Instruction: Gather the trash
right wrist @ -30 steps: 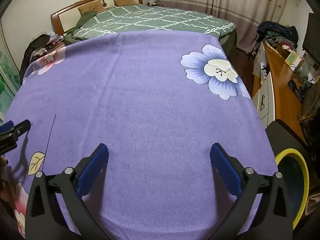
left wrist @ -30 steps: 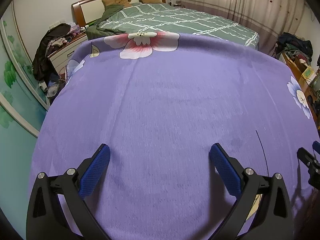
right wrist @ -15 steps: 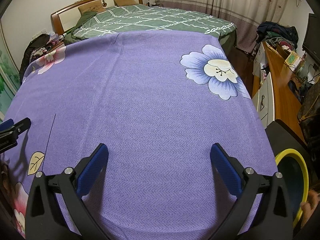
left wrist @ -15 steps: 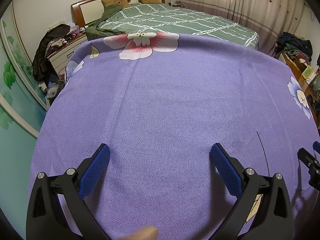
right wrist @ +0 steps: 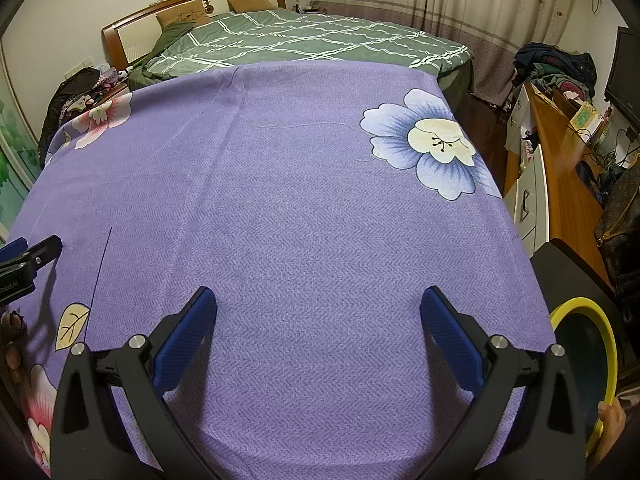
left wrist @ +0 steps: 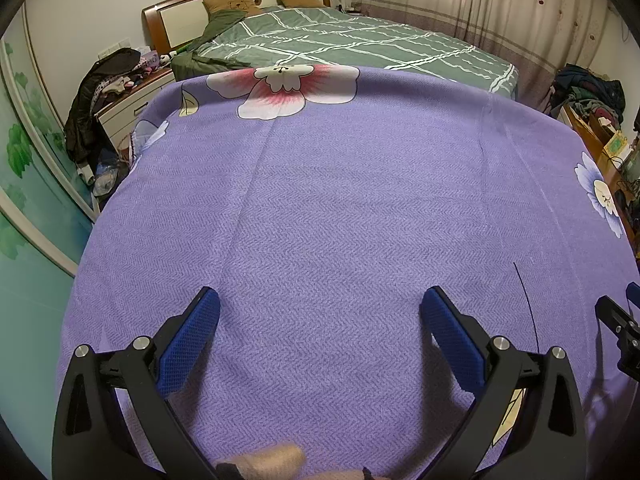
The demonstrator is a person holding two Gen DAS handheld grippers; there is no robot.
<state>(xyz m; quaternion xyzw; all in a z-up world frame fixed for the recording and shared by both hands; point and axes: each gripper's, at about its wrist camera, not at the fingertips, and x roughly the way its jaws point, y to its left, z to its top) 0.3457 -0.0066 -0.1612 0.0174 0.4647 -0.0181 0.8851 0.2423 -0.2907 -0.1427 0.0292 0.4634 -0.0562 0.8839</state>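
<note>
Trash is nowhere visible on the purple cloth [left wrist: 340,220]; I hold left gripper [left wrist: 320,330] and right gripper [right wrist: 318,328] spread, empty, so handling and grip point stay unjudged.

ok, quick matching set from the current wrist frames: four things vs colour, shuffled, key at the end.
Things:
1. cloth
2. bin rim
3. bedspread
4. gripper pads

Colours:
a. yellow
b. blue
c. purple with flowers
d. green with white lines

Pairs: 1-c, 2-a, 3-d, 4-b
</note>
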